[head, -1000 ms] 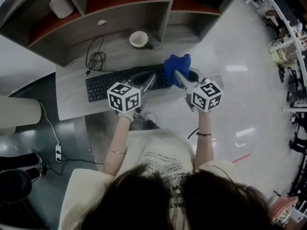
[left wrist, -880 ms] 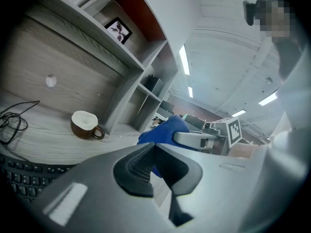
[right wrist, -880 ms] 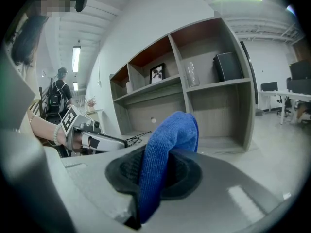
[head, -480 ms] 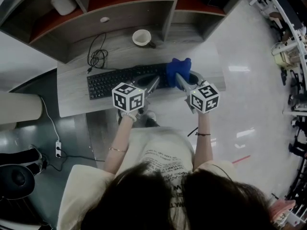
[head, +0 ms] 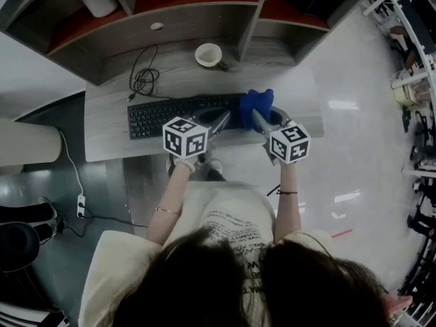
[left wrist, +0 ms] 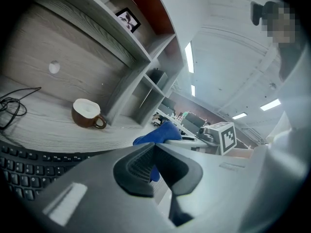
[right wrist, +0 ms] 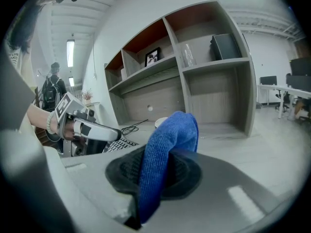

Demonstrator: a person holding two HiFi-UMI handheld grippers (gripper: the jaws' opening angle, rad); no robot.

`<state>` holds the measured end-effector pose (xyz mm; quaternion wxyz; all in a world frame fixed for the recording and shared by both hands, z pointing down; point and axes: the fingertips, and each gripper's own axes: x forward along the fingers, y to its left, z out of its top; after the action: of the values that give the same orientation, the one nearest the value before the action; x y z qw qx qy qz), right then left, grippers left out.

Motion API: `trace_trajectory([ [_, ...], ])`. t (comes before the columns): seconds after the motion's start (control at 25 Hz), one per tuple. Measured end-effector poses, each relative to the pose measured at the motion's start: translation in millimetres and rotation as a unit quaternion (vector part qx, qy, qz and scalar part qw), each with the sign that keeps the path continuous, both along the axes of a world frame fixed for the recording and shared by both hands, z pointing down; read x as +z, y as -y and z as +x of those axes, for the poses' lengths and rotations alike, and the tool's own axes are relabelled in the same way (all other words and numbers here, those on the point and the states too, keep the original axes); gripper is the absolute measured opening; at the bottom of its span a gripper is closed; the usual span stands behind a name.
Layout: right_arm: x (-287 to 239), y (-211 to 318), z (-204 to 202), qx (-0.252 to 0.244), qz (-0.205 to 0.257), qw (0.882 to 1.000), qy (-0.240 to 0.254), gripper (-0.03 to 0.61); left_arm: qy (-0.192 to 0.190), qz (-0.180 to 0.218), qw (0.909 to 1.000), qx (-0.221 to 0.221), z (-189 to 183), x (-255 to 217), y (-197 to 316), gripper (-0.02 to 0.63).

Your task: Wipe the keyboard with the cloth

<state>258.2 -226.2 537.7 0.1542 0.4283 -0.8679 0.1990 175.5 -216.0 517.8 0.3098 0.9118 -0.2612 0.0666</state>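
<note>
A black keyboard (head: 178,113) lies along the grey desk (head: 109,138); its keys show at the lower left of the left gripper view (left wrist: 19,164). My right gripper (head: 258,118) is shut on a blue cloth (head: 254,107), held over the keyboard's right end. In the right gripper view the cloth (right wrist: 167,147) is pinched between the jaws (right wrist: 154,171) and folds upward. My left gripper (head: 219,121) hovers over the keyboard's middle right, jaws closed with nothing between them (left wrist: 154,166). The cloth (left wrist: 158,135) shows beyond the left jaws.
A brown mug (head: 210,55) stands at the back of the desk, also visible as the mug (left wrist: 86,113). A coiled black cable (head: 143,80) lies behind the keyboard. Shelving (head: 191,5) rises behind the desk. The desk's front edge is just below the grippers.
Both grippers and the cloth have drifted slightly toward the desk's front right; the cloth stays held in the right gripper. Otherwise the camera view has shifted a little.
</note>
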Motion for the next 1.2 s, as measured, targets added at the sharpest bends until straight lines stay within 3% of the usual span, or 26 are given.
trace_trajectory([
  [0.44,10,4,-20,-0.017,-0.013,0.999,0.026,0.058,0.003,-0.023,0.9995,-0.02,-11,15,-6,-0.012],
  [1.2,22,7,-57,0.009,-0.041,0.998,0.054,0.058,-0.002,-0.057,0.9977,-0.035,-53,31,-16,-0.012],
])
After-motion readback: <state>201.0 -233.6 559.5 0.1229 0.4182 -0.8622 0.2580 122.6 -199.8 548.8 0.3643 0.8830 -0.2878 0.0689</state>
